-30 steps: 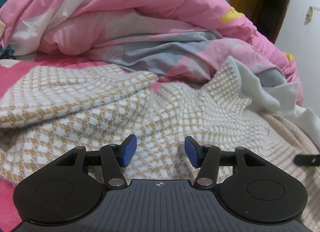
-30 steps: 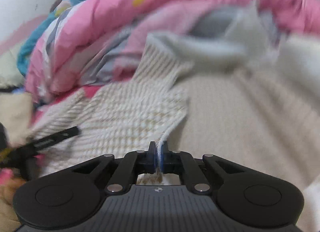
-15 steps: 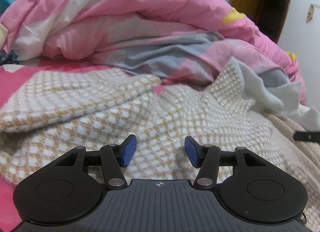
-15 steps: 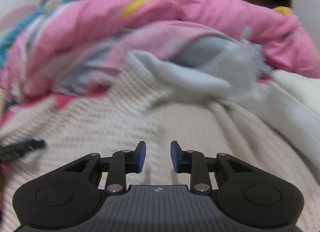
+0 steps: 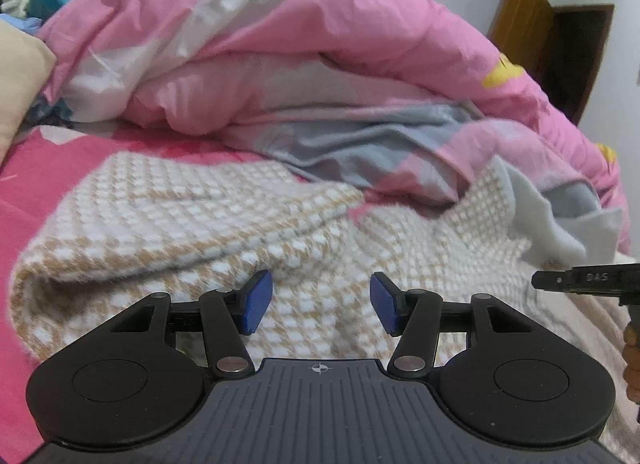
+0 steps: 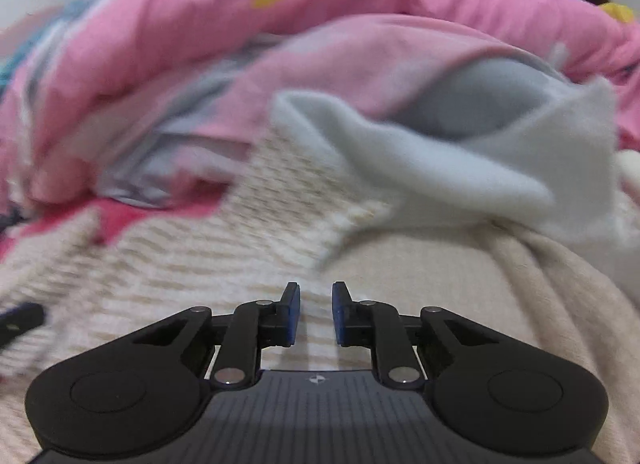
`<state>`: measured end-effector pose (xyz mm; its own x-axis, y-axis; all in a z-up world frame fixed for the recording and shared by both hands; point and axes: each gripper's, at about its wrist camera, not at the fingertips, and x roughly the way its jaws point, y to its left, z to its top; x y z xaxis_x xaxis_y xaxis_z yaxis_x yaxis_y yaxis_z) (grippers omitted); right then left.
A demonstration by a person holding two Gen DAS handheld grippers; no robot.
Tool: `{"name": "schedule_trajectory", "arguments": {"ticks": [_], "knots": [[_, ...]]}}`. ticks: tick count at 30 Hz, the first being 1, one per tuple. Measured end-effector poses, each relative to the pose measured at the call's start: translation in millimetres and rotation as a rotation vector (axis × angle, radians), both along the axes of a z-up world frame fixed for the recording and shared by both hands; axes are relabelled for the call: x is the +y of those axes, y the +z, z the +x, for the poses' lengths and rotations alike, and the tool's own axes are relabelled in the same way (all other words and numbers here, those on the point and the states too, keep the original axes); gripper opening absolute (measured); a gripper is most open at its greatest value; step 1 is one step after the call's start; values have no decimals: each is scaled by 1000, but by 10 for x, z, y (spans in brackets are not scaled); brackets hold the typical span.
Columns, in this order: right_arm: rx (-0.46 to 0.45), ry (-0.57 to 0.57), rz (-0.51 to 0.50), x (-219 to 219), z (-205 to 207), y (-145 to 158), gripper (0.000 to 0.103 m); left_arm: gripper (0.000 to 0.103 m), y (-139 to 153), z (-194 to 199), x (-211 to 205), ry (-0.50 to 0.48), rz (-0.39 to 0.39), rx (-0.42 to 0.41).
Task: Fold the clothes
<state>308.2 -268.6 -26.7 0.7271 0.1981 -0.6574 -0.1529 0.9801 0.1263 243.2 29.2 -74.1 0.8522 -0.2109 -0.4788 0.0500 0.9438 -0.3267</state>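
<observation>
A tan-and-white checked knit garment point(image 5: 192, 232) lies crumpled across the bed, with a white fleecy lining point(image 5: 560, 232) turned out at its far right. My left gripper point(image 5: 316, 302) hovers low over the knit, open, nothing between its blue pads. In the right wrist view the same knit point(image 6: 224, 264) and its white lining point(image 6: 460, 168) lie ahead. My right gripper point(image 6: 316, 312) is over the knit with its jaws closing, a narrow gap left and no cloth pinched. Its finger point(image 5: 580, 280) shows at the left view's right edge.
A bulky pink, grey and white duvet point(image 5: 320, 64) is heaped behind the garment. The pink bedsheet point(image 5: 48, 168) shows at left, a cream pillow point(image 5: 20, 80) at far left. A beige cloth point(image 6: 460, 284) lies under the right side. A wooden door point(image 5: 524, 24) stands at back right.
The right gripper let go of the knit edge it pinched, swung right over the beige cloth, opened, then narrowed again. The left gripper stayed open and barely moved.
</observation>
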Motion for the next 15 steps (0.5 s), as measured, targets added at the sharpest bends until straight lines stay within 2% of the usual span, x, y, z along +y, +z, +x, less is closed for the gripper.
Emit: {"name": "schedule_trajectory", "arguments": {"ticks": [5, 9, 13, 15], "knots": [[36, 200, 71, 543, 251, 58, 18, 53, 21, 23, 110, 48, -39, -7], [90, 311, 39, 1046, 540, -137, 18, 53, 70, -25, 210, 134, -47, -47], [71, 270, -45, 1250, 777, -455, 17, 53, 75, -2, 364, 239, -50, -37], [85, 228, -29, 1260, 791, -407, 17, 53, 56, 10, 484, 290, -94, -16]]}}
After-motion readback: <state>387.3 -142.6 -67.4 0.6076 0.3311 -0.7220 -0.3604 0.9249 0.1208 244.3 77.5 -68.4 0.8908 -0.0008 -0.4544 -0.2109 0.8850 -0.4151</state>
